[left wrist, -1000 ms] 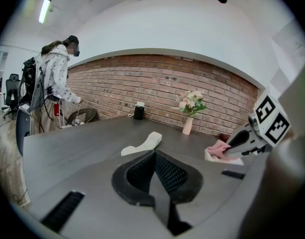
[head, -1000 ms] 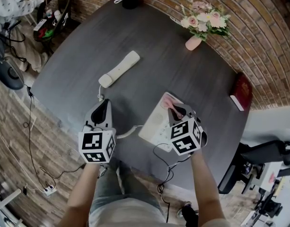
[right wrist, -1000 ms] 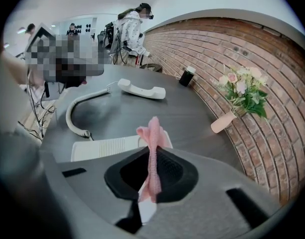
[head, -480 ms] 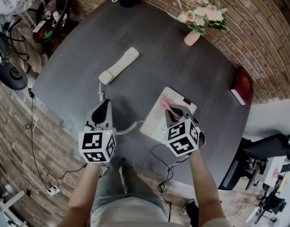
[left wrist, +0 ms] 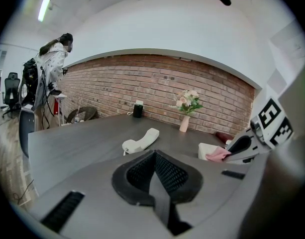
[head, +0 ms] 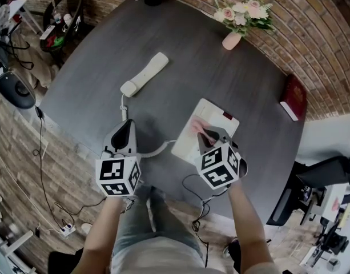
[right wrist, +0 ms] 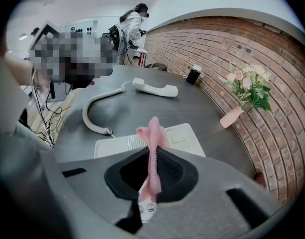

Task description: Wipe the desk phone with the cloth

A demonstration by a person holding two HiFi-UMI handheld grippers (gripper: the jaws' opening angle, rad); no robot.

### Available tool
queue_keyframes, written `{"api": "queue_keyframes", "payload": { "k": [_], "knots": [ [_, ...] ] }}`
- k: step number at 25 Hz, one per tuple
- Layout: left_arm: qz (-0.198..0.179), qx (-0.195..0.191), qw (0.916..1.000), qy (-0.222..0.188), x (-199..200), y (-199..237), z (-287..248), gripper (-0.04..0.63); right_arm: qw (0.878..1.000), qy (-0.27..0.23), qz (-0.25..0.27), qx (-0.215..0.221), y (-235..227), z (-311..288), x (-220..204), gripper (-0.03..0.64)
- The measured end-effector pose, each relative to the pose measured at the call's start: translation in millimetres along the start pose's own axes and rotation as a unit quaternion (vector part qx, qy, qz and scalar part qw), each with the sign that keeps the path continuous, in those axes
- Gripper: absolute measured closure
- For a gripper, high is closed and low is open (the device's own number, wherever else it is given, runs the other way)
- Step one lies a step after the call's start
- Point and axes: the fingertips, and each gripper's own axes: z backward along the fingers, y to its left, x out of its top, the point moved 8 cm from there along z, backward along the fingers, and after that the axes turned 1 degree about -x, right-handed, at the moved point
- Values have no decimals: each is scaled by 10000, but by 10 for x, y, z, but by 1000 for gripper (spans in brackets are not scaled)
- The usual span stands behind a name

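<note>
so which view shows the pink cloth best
The right gripper view: the cloth fills the centre, pinched between shut jaws over the phone base. The head view and left gripper view show only a small pink patch.

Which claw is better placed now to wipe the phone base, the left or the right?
Right. The right claw holds the pink cloth over the phone base; the left claw is shut, empty, off to the side.
</note>
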Motion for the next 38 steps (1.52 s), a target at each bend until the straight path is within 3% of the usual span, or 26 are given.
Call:
{"api": "queue_keyframes", "payload": {
  "k": [38],
  "knots": [
    [-49,-22,9999,113,-194,-37,217,592,9971,30,-111,750,680,89,-195,596]
  ]
}}
